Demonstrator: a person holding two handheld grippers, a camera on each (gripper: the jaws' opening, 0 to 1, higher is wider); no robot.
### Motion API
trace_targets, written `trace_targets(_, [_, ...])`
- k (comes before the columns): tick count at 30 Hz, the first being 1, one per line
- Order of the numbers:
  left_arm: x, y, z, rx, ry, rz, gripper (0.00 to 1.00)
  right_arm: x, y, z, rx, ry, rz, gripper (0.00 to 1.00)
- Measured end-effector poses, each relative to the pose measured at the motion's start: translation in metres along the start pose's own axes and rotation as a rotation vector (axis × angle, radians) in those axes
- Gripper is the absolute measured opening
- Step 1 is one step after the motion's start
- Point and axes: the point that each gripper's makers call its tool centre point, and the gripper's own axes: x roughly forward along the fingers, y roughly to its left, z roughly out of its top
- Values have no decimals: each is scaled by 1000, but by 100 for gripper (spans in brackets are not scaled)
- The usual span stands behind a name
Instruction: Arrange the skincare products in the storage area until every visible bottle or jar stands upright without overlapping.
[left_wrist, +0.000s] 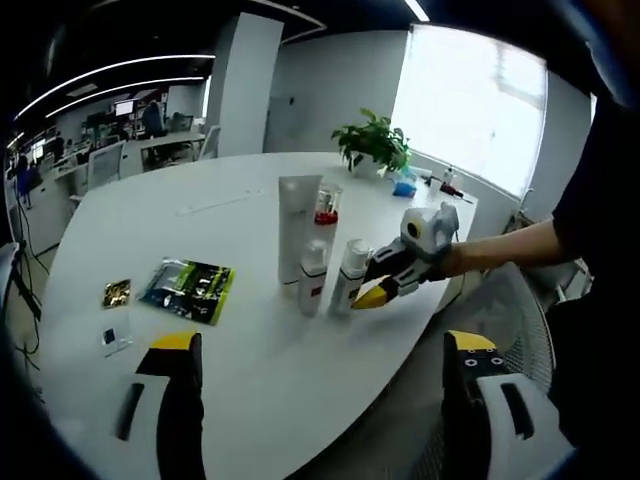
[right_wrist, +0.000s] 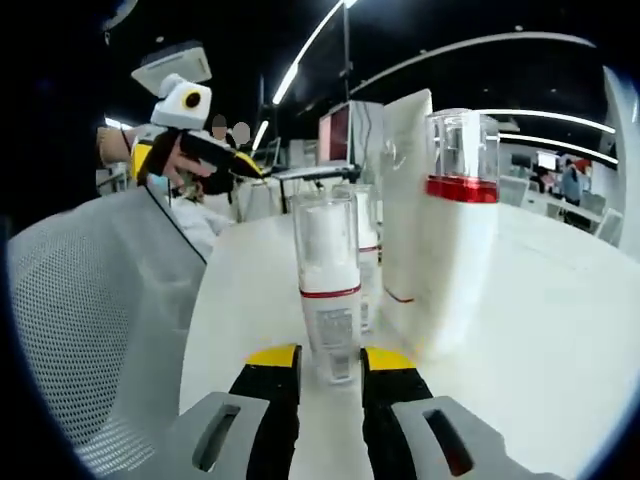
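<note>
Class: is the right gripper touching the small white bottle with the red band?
Touching. In the right gripper view, the right gripper's yellow-tipped jaws press both sides of the bottle, no gap showing either side.

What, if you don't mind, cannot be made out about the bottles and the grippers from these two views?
- Right gripper view: whether the right gripper actually clamps the clear-capped bottle; its jaws flank the base, but contact is unclear.
- Right gripper view: the bottle behind it is mostly hidden by it.
- Right gripper view: the print on the clear-capped bottle is too blurred to read.
- Left gripper view: the sachets on the table are too small to identify.
</note>
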Motion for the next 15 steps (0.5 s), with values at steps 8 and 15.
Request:
trace_targets(8, [1,3,-3,-13,6,3,92,3,-5,-1,-10,11,-11,11])
trace_targets(15, [1,4,-4,-18,7,5,91,6,-11,0,-24,20,-1,11])
